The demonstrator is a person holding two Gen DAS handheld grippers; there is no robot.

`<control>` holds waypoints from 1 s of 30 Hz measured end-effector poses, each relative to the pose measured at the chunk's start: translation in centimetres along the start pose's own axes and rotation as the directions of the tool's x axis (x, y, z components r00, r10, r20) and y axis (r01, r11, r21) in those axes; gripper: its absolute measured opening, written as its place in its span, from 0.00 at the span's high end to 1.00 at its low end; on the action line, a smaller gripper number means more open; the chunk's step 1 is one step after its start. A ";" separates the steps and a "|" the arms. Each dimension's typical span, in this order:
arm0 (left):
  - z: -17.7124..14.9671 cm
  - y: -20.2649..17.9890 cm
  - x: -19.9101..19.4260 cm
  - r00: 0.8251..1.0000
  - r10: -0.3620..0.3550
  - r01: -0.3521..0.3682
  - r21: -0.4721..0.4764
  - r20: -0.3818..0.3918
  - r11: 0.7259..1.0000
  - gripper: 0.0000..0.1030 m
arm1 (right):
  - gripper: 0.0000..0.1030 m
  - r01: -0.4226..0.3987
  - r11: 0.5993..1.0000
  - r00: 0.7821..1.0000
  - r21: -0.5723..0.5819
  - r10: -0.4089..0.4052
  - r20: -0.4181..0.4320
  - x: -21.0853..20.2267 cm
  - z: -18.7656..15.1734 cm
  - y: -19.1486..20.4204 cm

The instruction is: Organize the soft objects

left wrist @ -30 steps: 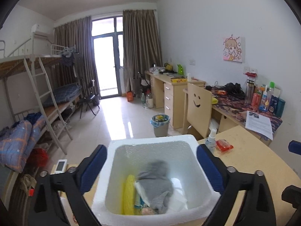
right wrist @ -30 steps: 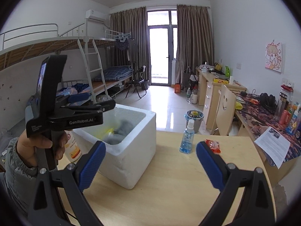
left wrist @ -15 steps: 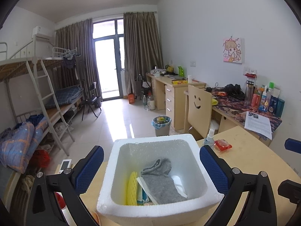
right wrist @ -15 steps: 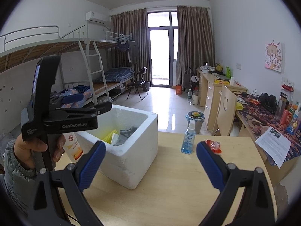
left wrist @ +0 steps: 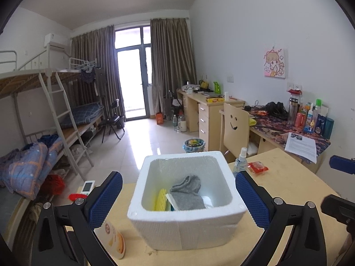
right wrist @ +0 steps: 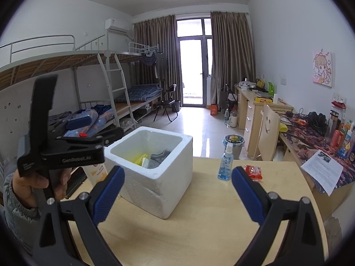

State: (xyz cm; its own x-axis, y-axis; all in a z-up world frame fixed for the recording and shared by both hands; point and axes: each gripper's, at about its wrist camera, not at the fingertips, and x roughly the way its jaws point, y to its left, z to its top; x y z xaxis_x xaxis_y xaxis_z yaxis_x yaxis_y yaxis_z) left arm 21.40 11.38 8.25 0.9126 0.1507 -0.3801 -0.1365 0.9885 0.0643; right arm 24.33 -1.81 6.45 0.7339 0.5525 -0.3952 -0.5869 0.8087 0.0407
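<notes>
Left gripper [left wrist: 178,196] hangs above the near side of the foam box [left wrist: 188,226], jaws spread wide, nothing between the pads. Right gripper [right wrist: 175,187] likewise wide and empty, held over the bare table [right wrist: 213,217] on the box's right side, well apart from it.

Contents of the box, landmark for everything below:
- grey sock [left wrist: 187,191] draped on top, roughly centre
- yellow sponge-like piece [left wrist: 161,199] against the inner left wall
- something white and a bit of packaging under the sock; cannot identify

Outside the box: spray bottle [right wrist: 226,164] and a red packet [right wrist: 253,172] stand just right of it; a white-and-orange bottle [left wrist: 112,237] at its near-left corner; remote [left wrist: 88,187] further left. None of these reads as soft.

Judgement: soft items appear already gathered in the box. No loose cloth or sponge visible on the tabletop in either view. Task looks at or near its end; whatever remains is probably tidying the sock flat, or nothing
</notes>
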 end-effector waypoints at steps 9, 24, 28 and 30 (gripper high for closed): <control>-0.7 -0.9 -4.6 0.999 0.030 -0.030 -0.002 0.044 1.000 0.01 | 0.04 0.001 1.000 1.000 0.011 -0.002 0.031 -2.7 -0.4 0.9; -3.1 -1.4 -11.5 0.993 0.049 -0.044 -0.049 0.108 0.998 0.01 | 0.01 -0.021 1.000 0.996 -0.001 0.021 0.091 -7.3 -1.9 2.4; -4.2 -1.9 -13.2 0.992 0.028 -0.023 -0.043 0.124 0.999 0.01 | 0.00 -0.026 1.000 0.994 0.013 0.024 0.103 -8.4 -2.6 2.6; -4.7 -2.3 -13.8 0.990 0.028 -0.024 -0.027 0.135 0.999 0.01 | 0.00 -0.023 1.000 0.994 0.012 0.022 0.103 -8.7 -2.9 2.9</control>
State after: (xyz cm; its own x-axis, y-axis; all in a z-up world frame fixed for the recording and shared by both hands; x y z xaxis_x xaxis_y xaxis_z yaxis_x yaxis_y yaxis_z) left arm 7.28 7.04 9.05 0.9521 0.1757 -0.2503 -0.1688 0.9844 0.0489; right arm 15.26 -4.89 7.38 0.7524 0.5877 -0.2975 -0.5994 0.7981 0.0607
